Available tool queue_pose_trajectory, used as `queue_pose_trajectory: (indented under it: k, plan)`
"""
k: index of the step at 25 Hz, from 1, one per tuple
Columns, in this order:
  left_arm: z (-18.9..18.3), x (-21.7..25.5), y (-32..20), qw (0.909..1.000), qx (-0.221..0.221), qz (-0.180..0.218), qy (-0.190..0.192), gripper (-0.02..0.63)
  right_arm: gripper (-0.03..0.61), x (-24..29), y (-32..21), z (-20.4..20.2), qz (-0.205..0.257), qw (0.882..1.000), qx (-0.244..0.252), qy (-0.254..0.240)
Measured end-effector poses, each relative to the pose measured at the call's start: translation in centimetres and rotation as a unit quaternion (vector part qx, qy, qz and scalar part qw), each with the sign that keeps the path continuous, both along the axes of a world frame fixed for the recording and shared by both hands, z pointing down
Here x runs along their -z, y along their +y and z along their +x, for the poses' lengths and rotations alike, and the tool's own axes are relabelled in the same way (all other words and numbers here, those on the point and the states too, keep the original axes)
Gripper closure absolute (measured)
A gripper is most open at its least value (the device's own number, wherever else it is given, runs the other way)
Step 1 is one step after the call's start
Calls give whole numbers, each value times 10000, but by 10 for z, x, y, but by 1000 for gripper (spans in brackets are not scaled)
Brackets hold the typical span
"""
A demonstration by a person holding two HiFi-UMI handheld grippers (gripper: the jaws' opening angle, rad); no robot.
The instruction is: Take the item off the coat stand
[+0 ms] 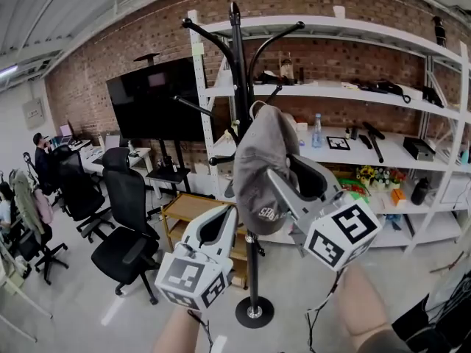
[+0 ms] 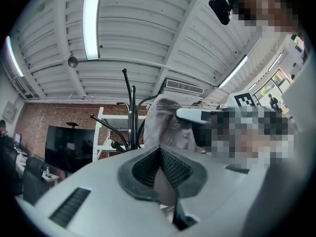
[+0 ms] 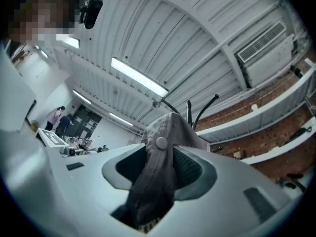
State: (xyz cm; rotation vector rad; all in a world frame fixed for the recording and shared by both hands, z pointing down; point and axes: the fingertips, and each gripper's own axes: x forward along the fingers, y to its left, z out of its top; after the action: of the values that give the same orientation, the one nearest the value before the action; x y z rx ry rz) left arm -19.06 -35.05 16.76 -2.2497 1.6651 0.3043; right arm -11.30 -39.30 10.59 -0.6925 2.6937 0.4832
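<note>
Hanging cap (image 1: 259, 160) against coat stand pole (image 1: 252, 271)

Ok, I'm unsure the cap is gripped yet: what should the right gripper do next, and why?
Probably close the right gripper on the grey cap: the cap hangs between its jaws, which stand apart, and it looks hooked on the coat stand.

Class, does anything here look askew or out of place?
The grey cap on the coat stand hangs crumpled and lopsided, its crown bunched between the right gripper's spread jaws. Nothing else stands out.
</note>
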Motion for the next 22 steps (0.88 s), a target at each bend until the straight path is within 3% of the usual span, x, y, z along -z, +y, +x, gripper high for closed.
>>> queue_pose_trajectory:
  k: [4, 6, 10, 22]
  plan:
    - [1, -1, -5, 10000, -27, -21, -6, 607, 406, -4, -5, -2, -7, 9999, 9, 124]
    - [1, 1, -6, 10000, -52, -23, -11, 607, 457, -5, -4, -4, -4, 9999, 24, 162]
    - [0, 5, -5, 10000, -67, 9, -51, 607, 479, 0, -2, -6, 12, 9998, 119, 139]
    - [-9, 19, 3, 9998, -115, 142, -42, 607, 491, 46, 19, 7, 482, 9974, 127, -519]
